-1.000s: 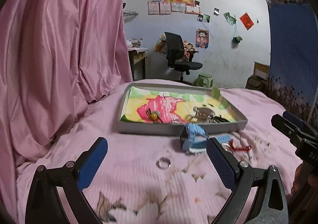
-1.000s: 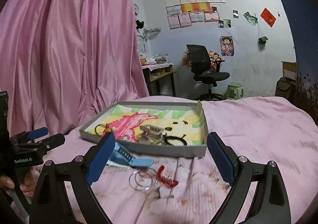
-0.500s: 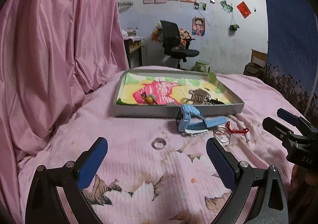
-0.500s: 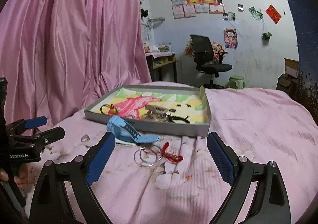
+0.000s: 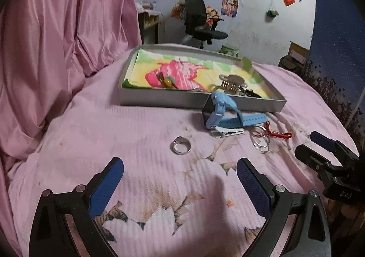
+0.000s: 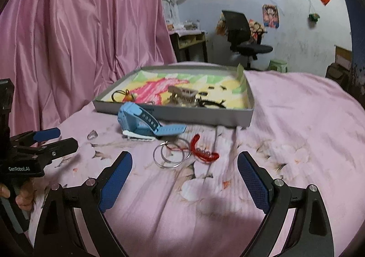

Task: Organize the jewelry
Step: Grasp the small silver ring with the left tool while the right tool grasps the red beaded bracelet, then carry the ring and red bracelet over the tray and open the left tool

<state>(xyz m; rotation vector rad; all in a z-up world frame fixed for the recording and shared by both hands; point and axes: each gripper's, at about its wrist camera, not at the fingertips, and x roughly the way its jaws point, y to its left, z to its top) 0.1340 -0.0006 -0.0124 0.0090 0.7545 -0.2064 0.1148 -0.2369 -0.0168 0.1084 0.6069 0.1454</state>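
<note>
Left hand-held gripper [image 5: 180, 179] and right hand-held gripper [image 6: 184, 172] wide, empty, angled down for pickup. On bed [image 5: 114, 131]: tray [image 5: 159, 98] partly filled; outside it, blue watch [image 5: 219, 113], bangles [image 6: 171, 156], ring [image 5: 181, 145].

Both wrist views look down along their fingers [image 5: 107, 186] at the shared tray [image 5: 159, 99].

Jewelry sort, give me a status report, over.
Left hand-held gripper open, empty. Right hand-held gripper open, empty. Ring, blue watch, hoops outside tray. Nothing blocking.
</note>
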